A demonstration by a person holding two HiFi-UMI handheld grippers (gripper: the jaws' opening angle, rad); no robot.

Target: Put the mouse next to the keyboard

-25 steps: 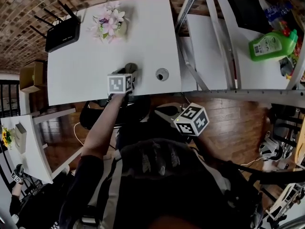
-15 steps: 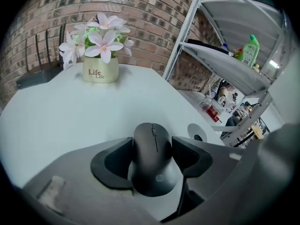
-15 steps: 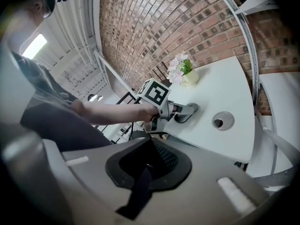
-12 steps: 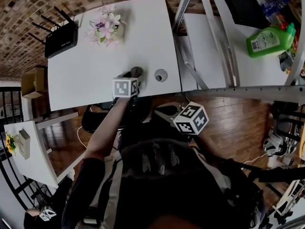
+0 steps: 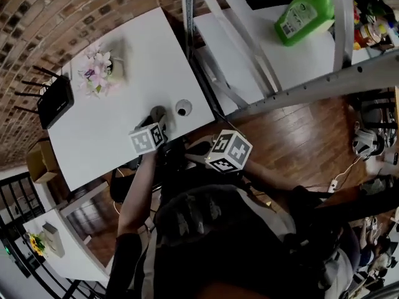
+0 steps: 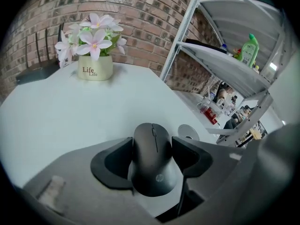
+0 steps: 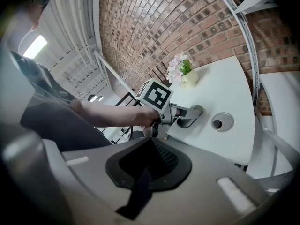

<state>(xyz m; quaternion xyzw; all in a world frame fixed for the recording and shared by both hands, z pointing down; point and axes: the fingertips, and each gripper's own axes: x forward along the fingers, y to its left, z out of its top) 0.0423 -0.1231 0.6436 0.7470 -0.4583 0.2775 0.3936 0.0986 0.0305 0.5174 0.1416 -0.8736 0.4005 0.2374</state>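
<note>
We hold a black mouse (image 6: 153,156) pinched between the two dark jaws of the left gripper (image 5: 156,118), which press against its sides with the scroll wheel end pointing away from us toward the brick wall (image 6: 140,13). The mouse sits low over the near part of the white table (image 5: 106,129), close to the front edge and just beside a round cable hole (image 6: 188,131) that lies to its right. We cannot tell whether the mouse rests on the surface or hangs just above it. At the far side of the table a cream pot of pink and white flowers (image 6: 95,67) stands near the wall, and a black router (image 5: 53,100) with raised antennas sits at the far left corner, well apart from the mouse. Our right gripper (image 7: 149,162) has its jaws pressed together with nothing between them. In the head view its marker cube is off the table's near right corner, above the wooden floor (image 5: 293,148) and close to our body, and its own view looks across at the left gripper and the arm (image 7: 108,116) that carries it. To the right of the table stands a white metal shelf rack (image 5: 274,95), and a green bottle (image 5: 303,12) lies on one of its shelves, far from both grippers
</note>
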